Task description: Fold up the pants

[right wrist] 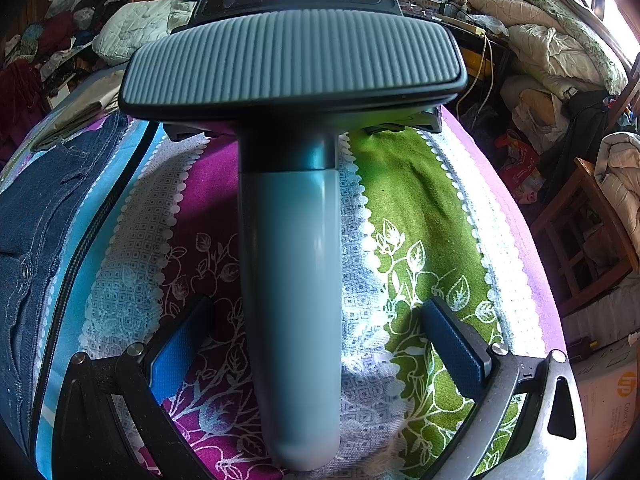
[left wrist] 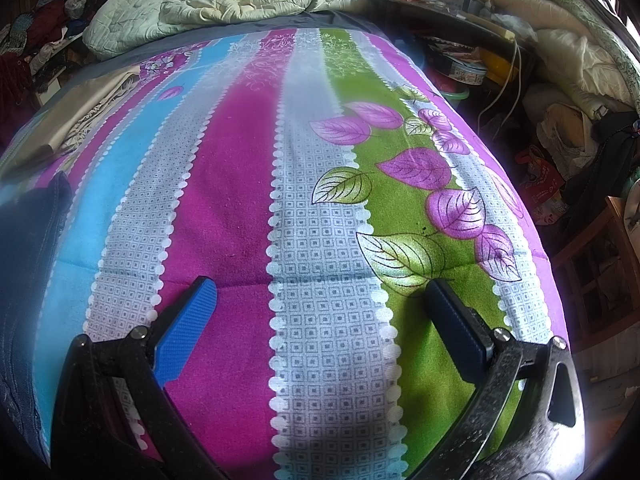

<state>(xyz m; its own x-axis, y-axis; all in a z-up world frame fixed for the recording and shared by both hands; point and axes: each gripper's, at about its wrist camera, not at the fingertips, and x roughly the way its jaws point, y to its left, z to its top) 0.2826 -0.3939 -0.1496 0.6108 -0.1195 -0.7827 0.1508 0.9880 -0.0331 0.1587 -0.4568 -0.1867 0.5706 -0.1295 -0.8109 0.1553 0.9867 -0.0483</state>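
Note:
Dark blue denim pants lie at the left edge of a bed with a striped, leaf-printed sheet; only part of them shows. In the right wrist view the pants show seams and a rivet along the left side. My left gripper hovers open over the sheet, to the right of the pants, with nothing between its blue pads. My right gripper is open too. The left gripper's grey handle and ribbed grey back fill the middle of the right wrist view, right in front of the open fingers.
A crumpled cream quilt lies at the bed's far end. A folded beige cloth sits at the left. A cluttered desk, bags and bedding crowd the right side, with a wooden chair beside the bed.

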